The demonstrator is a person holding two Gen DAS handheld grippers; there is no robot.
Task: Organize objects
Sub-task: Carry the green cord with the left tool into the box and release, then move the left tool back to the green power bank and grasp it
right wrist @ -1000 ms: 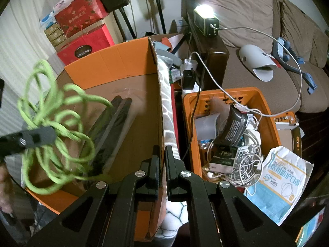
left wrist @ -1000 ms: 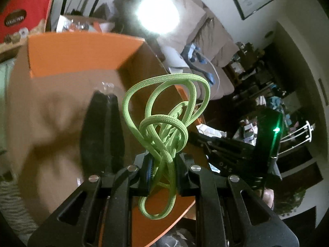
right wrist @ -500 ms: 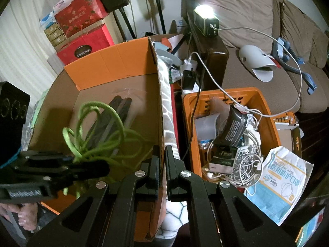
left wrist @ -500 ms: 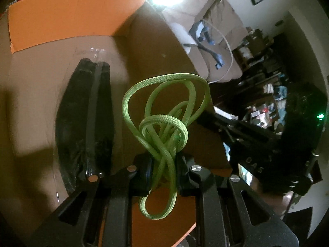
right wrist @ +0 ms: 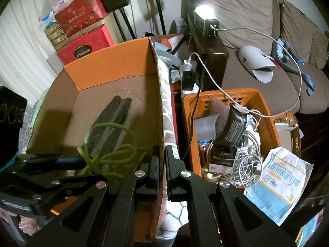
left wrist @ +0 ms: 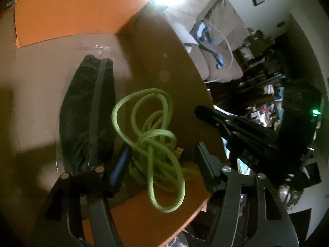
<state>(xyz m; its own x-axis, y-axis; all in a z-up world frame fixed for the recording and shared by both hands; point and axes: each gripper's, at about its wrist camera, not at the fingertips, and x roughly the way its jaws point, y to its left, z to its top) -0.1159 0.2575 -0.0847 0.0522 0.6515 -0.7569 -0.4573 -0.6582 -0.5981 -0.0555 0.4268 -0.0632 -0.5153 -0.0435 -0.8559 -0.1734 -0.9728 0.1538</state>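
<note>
A tangled green cord (left wrist: 154,142) lies loose inside the orange cardboard box (left wrist: 67,14), next to a flat black bagged item (left wrist: 88,113). My left gripper (left wrist: 162,164) hangs just above the cord with its jaws wide open and nothing in them. In the right wrist view the cord (right wrist: 111,154) rests on the box (right wrist: 111,61) floor beside the black item (right wrist: 111,121). My right gripper (right wrist: 162,160) is shut and empty, over the box's right wall. It shows in the left wrist view (left wrist: 242,129) at the right.
An orange crate (right wrist: 265,107) right of the box holds white cables, a dark pouch and small packs. A mask packet (right wrist: 281,183) lies by it. A sofa (right wrist: 267,41), a lit lamp (right wrist: 205,18) and red gift boxes (right wrist: 82,26) stand behind.
My left gripper lowered into the box and opened its jaws. The green cord dropped from them onto the box floor. The right gripper has not moved.
</note>
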